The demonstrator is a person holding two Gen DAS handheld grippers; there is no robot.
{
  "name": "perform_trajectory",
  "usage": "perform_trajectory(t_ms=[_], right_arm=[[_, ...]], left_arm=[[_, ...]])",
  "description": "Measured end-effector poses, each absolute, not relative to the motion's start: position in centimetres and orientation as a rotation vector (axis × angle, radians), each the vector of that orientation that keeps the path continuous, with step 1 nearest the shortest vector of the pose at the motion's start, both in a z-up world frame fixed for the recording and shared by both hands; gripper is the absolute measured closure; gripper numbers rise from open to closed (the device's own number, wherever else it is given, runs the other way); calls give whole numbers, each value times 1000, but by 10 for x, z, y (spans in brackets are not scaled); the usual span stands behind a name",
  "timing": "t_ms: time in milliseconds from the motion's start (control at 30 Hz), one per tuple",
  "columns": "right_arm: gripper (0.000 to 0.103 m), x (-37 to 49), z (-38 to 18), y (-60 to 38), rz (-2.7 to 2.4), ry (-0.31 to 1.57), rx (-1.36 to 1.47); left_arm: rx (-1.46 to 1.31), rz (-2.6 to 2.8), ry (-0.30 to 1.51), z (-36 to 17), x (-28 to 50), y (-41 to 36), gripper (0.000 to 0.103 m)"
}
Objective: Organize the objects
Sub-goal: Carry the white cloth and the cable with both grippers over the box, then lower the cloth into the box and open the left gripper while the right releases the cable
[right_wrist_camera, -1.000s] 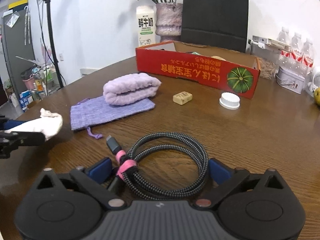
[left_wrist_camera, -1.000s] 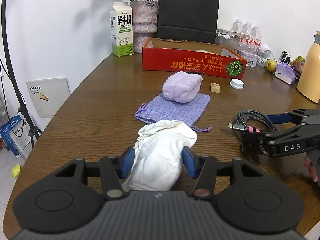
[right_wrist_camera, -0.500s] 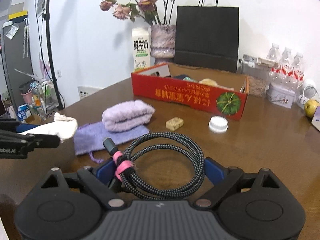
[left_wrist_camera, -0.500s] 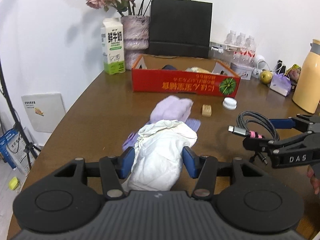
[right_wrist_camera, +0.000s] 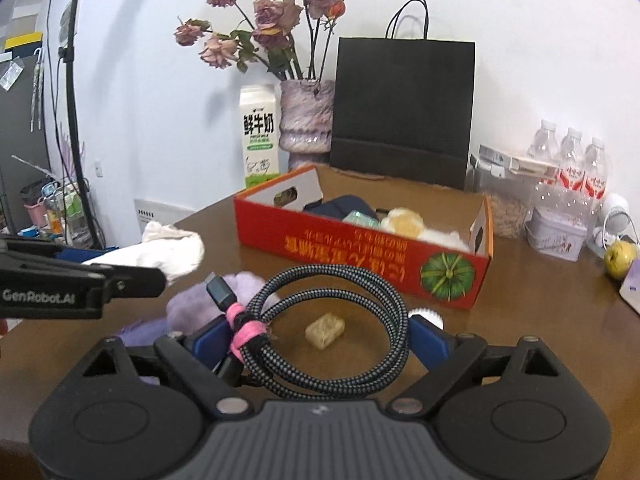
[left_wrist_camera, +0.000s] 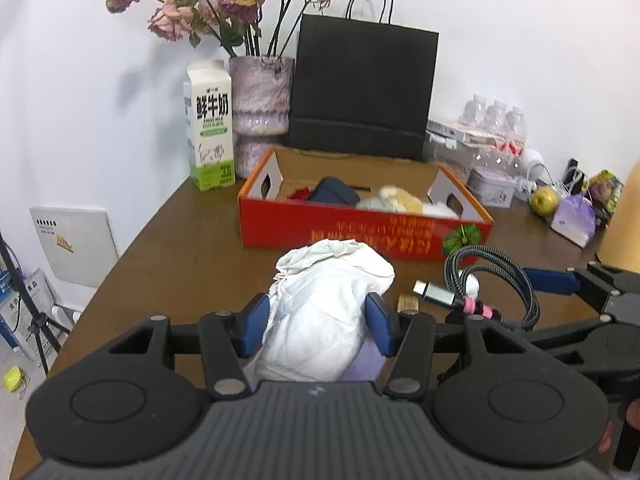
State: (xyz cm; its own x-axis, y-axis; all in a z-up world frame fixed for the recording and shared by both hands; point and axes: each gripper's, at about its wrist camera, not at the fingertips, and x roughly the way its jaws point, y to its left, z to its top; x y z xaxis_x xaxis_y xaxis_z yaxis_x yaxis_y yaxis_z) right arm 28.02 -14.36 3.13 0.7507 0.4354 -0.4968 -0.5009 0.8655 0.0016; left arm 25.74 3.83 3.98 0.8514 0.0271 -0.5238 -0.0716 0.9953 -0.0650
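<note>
Both hand-held grippers grip loads: white cloth (left_wrist_camera: pixel 320 312), coiled cable (right_wrist_camera: pixel 328 328).

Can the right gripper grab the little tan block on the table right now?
Probably not yet. The right gripper is already shut on the coiled cable, so its jaws are full. The tan block lies bare on the table, nothing covering it.
</note>
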Motion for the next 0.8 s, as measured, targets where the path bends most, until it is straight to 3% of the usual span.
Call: perform_trajectory(t_ms=[800], right_arm=[[10, 400, 53, -119, 438, 439, -95]], left_arm=[[-119, 86, 496, 61, 387, 39, 49]])
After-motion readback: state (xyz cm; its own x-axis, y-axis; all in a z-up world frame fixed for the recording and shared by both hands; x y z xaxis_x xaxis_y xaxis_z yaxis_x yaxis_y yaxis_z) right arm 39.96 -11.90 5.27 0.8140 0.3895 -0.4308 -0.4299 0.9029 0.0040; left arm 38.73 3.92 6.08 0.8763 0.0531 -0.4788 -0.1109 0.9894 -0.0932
